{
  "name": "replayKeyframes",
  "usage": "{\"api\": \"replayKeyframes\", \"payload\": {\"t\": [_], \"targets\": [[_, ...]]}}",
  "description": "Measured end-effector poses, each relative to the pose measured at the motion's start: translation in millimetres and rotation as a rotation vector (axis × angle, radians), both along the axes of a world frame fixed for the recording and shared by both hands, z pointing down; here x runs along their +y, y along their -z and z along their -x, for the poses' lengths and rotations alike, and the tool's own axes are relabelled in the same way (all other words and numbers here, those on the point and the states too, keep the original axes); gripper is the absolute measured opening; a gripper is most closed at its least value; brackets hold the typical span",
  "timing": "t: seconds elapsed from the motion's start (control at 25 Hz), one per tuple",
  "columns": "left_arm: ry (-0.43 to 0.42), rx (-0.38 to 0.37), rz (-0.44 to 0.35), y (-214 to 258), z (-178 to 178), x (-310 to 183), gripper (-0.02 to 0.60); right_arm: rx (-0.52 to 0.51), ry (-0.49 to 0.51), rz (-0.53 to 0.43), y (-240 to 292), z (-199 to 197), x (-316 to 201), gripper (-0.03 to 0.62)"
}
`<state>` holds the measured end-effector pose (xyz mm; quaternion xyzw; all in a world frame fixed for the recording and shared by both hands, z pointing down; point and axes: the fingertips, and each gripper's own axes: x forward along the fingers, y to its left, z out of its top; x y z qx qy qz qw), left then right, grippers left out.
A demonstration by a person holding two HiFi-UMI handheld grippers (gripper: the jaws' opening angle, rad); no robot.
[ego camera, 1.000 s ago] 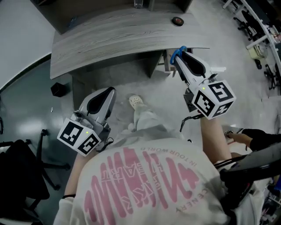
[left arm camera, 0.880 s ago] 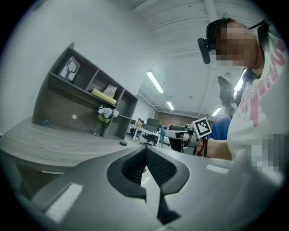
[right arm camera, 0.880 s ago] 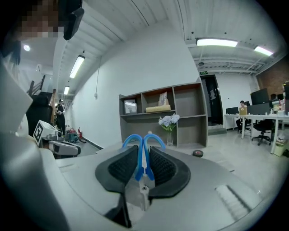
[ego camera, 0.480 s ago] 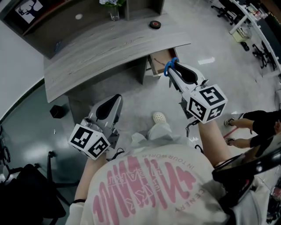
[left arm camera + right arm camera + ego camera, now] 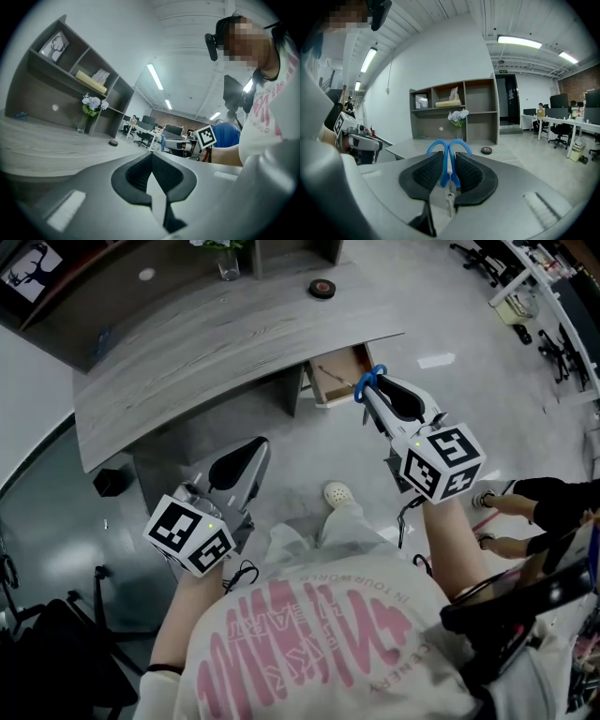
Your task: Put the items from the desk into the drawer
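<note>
In the head view my right gripper [image 5: 368,390] is shut on blue-handled scissors [image 5: 372,381], whose handle loops stick out past the jaw tips. They hang just off the right front corner of the open wooden drawer [image 5: 319,390] under the curved grey desk [image 5: 187,352]. The right gripper view shows the blue loops of the scissors [image 5: 449,149] pinched between the black pads of the right gripper [image 5: 449,164]. My left gripper [image 5: 251,451] hangs lower left, in front of the desk. Its jaws meet with nothing between them, as the left gripper [image 5: 151,158] shows in its own view. A black tape roll [image 5: 322,288] lies on the desk.
A glass vase of flowers [image 5: 228,263] stands at the back of the desk by the shelf unit [image 5: 454,112]. A small black box [image 5: 110,481] sits on the floor at left. Another person's hands [image 5: 506,512] are at the right edge. Office chairs [image 5: 487,259] stand far right.
The view has shifted, so more of the desk and the open drawer show. Both grippers moved sideways; the right one still holds the scissors, now by the drawer's corner.
</note>
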<state>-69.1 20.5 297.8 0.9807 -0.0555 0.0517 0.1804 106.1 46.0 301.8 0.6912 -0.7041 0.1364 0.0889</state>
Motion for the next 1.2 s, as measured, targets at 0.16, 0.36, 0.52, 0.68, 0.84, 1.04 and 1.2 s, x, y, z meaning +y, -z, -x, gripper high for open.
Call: {"api": "replayKeyframes", "payload": {"t": [0.16, 0.36, 0.52, 0.68, 0.84, 1.04, 1.2], "targets": [[0.002, -0.024, 0.004, -11.8, -34.3, -11.0, 0.017, -0.016, 0.010, 0.050, -24.2, -28.1, -12.1, 0.092], [0.038, -0.049, 0.015, -26.1, -75.0, -17.5, 0.017, -0.023, 0.052, 0.121, -57.1, -59.5, -20.8, 0.092], [0.064, -0.082, 0.041, -41.6, -108.8, -16.6, 0.017, -0.039, 0.126, 0.166, -86.8, -80.5, -29.6, 0.092], [0.099, -0.116, 0.067, -62.9, -138.5, -26.9, 0.017, -0.024, 0.197, 0.162, -118.9, -103.7, -55.1, 0.092], [0.190, -0.146, 0.106, -87.5, -153.2, -24.1, 0.017, -0.045, 0.261, 0.169, -149.7, -121.1, -65.9, 0.092], [0.303, -0.154, 0.144, -106.5, -161.7, -36.1, 0.017, -0.027, 0.346, 0.187, -176.2, -134.6, -85.6, 0.092], [0.350, -0.164, 0.159, -114.7, -164.4, -39.2, 0.017, 0.031, 0.400, 0.222, -195.1, -142.1, -91.9, 0.092]]}}
